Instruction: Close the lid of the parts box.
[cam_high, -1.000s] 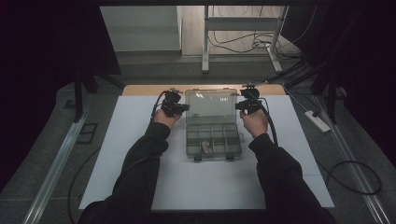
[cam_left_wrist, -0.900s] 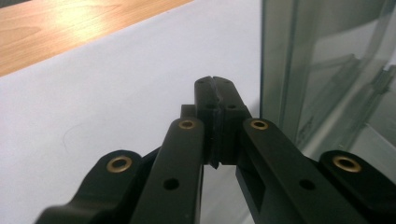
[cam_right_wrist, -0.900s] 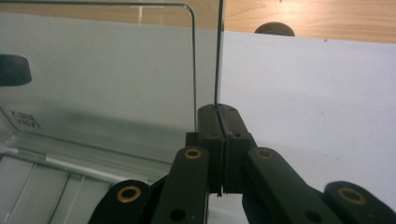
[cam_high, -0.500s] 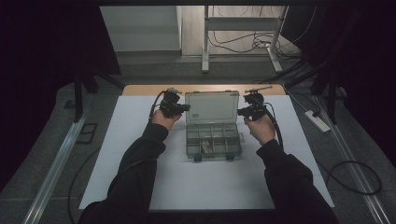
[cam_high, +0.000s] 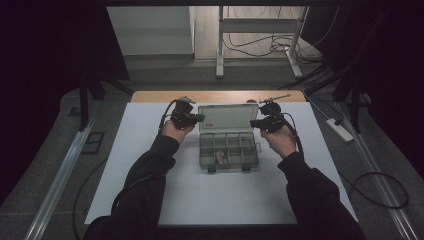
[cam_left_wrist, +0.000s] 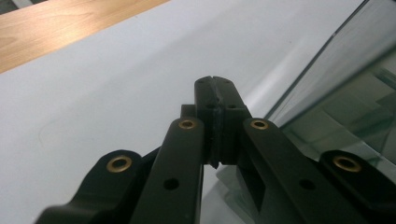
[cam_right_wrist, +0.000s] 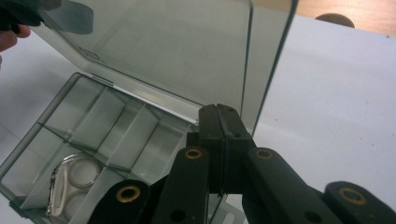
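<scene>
Currently: left gripper (cam_high: 200, 118), jaws closed on nothing, held at the 9 o'clock edge of the raised lid (cam_high: 227, 118); right gripper (cam_high: 254, 123), likewise closed and empty, at its 3 o'clock edge. 1 clear compartment box (cam_high: 229, 151), mid-bench (cam_high: 150, 150), open; metal rings (cam_right_wrist: 77, 176) lie in a near compartment.

Closed fingers (cam_right_wrist: 224, 122), open clear organizer box (cam_right_wrist: 107, 135), metal rings (cam_right_wrist: 74, 179)
</scene>
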